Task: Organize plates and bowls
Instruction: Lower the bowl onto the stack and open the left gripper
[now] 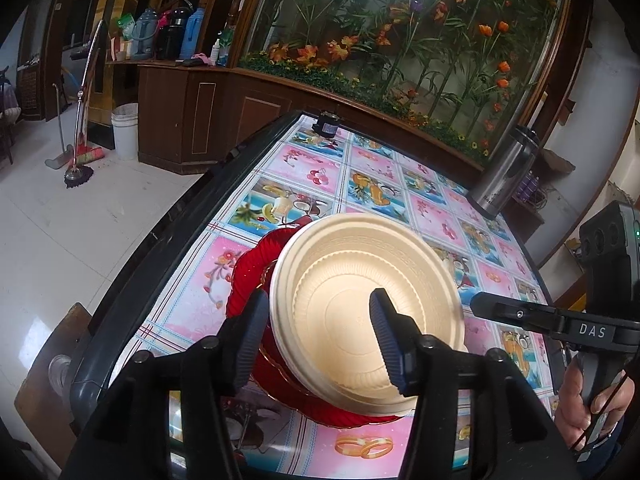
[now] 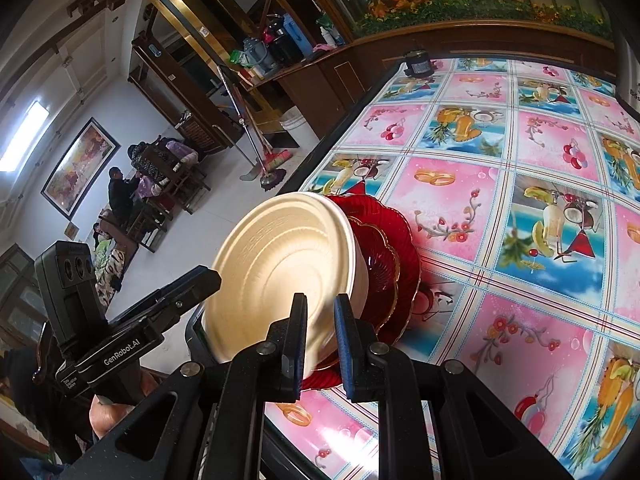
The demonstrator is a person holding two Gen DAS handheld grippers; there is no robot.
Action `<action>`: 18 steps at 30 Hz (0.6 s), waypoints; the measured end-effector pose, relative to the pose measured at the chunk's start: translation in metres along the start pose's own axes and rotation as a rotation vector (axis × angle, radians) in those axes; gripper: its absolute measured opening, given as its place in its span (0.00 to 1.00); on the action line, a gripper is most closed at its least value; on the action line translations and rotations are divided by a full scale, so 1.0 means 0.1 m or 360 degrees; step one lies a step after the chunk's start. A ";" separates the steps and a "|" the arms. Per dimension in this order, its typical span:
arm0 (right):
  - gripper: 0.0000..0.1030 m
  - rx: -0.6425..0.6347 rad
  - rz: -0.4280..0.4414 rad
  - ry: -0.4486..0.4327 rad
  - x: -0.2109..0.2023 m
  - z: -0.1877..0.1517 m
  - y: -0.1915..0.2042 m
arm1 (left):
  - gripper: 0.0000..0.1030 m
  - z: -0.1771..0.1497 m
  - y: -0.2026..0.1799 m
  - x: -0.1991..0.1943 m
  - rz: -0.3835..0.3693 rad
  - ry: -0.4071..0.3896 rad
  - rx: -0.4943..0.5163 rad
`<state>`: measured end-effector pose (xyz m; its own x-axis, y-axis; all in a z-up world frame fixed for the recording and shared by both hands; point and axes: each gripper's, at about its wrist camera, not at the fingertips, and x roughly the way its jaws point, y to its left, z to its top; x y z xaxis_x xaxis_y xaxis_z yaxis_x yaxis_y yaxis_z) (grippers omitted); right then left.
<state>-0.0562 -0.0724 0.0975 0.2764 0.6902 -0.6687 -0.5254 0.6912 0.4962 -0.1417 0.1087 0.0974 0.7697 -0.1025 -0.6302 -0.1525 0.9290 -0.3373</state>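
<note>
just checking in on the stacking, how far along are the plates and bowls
Done: the cream bowl sits on the stacked red plates near the table edge. In hand: the left gripper straddles the bowl's rim with jaws apart, not pressing it; the right gripper is nearly shut at the bowl's near rim. Left: pulling both grippers clear. No other loose dishes show on the table.

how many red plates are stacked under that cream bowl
2. A large red plate lies on the table, and a smaller gold-rimmed red plate sits on it, directly beneath the cream bowl. More could be hidden under the bowl.
</note>
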 end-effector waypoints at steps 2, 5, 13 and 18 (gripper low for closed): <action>0.16 0.0001 0.0004 -0.0007 -0.02 -0.01 0.00 | 0.50 -0.01 -0.03 0.00 0.0000 -0.0001 0.0001; 0.16 0.0004 0.0004 -0.0020 -0.05 0.00 -0.01 | 0.50 -0.01 -0.03 0.00 0.0001 -0.0002 0.0003; 0.16 0.0018 0.0009 -0.0018 -0.09 -0.02 -0.05 | 0.52 -0.04 0.01 0.01 0.0016 0.0011 0.0025; 0.16 0.0035 0.0015 -0.0012 -0.09 -0.04 -0.09 | 0.57 -0.09 -0.05 0.02 0.0081 -0.0008 0.0061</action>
<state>-0.0577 -0.0858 0.0970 0.2774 0.6984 -0.6598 -0.5104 0.6889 0.5147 -0.1446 0.1012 0.0915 0.7645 -0.0532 -0.6424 -0.1677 0.9459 -0.2779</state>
